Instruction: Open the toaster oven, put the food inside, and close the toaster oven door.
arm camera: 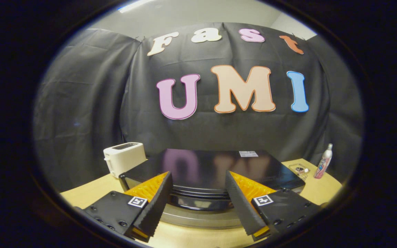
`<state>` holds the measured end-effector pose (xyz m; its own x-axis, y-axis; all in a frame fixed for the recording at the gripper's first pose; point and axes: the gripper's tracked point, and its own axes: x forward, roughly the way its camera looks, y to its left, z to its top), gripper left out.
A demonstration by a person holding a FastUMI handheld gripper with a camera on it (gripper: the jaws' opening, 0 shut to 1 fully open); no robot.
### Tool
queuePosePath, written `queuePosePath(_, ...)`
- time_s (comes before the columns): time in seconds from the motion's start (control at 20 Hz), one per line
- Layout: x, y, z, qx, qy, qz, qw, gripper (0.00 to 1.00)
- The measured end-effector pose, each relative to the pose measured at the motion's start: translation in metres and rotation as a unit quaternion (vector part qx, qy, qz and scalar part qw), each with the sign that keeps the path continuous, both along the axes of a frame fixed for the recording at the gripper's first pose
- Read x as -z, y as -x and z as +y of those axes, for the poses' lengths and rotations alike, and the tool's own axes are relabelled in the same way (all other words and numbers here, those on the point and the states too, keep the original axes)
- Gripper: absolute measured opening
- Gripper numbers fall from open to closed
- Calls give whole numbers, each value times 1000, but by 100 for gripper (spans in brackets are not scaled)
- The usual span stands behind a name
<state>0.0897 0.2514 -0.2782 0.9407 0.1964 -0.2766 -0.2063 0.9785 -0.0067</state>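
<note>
A black toaster oven (212, 165) with a glossy flat top stands on the wooden table just ahead of me, seen from slightly above. Its rounded black front edge or handle (198, 202) runs across between my fingers, with a silver band (198, 218) under it. My gripper (197, 174) is open, one finger on each side of that front edge, with nothing pressed between them. The fingertips (165, 179) reach over the front part of the oven's top. I cannot tell from here whether the door is shut.
A white slot toaster (124, 158) stands left of the oven, close to its back corner. To the oven's right lie a small clear dish (299, 169) and an upright spray bottle (323, 162). The tan table (84, 196) ends at the black cloth wall.
</note>
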Motion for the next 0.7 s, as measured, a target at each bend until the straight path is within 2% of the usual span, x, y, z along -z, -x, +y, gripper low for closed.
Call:
queuePosePath(0.4,-1,7,0,-9,-37,-38,999,96)
queuePosePath(0.7,-6,41,-2,-18,-39,-40,998,95)
